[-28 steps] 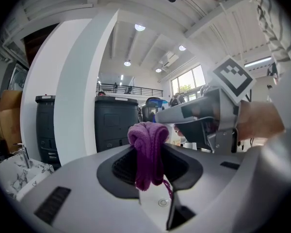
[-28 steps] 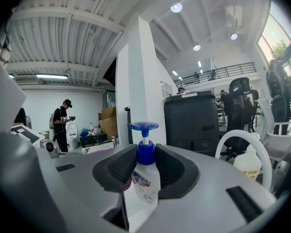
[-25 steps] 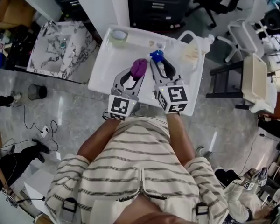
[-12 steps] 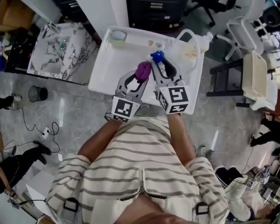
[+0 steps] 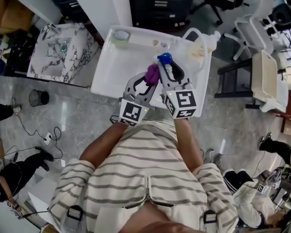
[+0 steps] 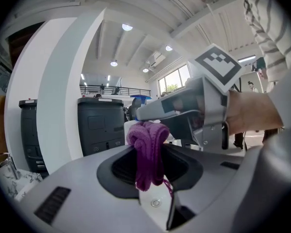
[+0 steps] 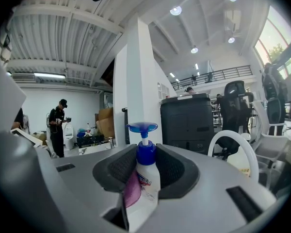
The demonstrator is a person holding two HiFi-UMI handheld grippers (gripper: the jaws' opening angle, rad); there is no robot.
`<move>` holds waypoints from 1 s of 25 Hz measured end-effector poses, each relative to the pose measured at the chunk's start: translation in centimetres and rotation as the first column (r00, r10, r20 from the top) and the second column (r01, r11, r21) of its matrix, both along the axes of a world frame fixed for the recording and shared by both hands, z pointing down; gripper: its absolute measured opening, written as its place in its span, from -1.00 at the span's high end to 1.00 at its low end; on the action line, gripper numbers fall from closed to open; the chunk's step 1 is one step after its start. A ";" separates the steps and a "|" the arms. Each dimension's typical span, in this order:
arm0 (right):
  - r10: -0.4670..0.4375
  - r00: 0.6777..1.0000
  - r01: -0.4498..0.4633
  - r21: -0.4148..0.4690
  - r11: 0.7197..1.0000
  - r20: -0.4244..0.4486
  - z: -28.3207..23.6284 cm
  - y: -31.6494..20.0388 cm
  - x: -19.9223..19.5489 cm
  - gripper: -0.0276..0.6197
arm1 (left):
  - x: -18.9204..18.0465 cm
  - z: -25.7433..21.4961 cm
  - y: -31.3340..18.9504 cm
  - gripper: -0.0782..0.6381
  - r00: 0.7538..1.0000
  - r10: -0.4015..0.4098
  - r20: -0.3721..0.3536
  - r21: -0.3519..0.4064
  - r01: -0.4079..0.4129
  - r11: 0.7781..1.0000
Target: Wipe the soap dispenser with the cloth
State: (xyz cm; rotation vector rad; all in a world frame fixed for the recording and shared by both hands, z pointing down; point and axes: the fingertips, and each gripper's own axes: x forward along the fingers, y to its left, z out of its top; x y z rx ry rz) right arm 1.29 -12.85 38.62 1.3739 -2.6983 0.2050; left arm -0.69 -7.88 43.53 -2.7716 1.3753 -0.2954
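Observation:
In the head view my right gripper (image 5: 168, 68) is shut on a white soap dispenser (image 5: 165, 62) with a blue pump, held upright over the white table (image 5: 116, 67). The left gripper (image 5: 153, 76) is shut on a bunched purple cloth (image 5: 152, 73), which lies against the dispenser's left side. The right gripper view has the bottle (image 7: 144, 178) between the jaws of that gripper (image 7: 143, 181), with a strip of purple cloth (image 7: 132, 192) on its left flank. In the left gripper view the cloth (image 6: 148, 149) hangs between the jaws of the left gripper (image 6: 148, 152), and the right gripper (image 6: 203, 106) stands close behind it.
A pale round roll (image 5: 121, 35) sits at the table's far left corner, and a white jug with a looped handle (image 5: 202, 46) at its far right. A marbled basin unit (image 5: 63, 47) stands to the left, white chairs (image 5: 262, 76) to the right, a dark cabinet (image 5: 160, 4) beyond.
The left gripper has carried the purple cloth to the right, from a gap beside the dispenser to up against it. The right gripper and the bottle have stayed put.

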 end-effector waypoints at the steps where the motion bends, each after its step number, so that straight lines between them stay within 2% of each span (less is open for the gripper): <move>1: 0.004 1.000 -0.004 -0.001 1.000 0.000 0.1 0.0 0.2 0.51 | 0.2 0.1 0.0 0.45 1.000 0.008 0.002 0.001 -0.008 1.000; 25: 0.036 0.999 -0.036 0.004 0.999 -0.012 -0.3 0.4 1.4 0.51 | 5.1 1.8 -0.1 0.45 0.986 0.156 0.054 -0.004 -0.156 0.988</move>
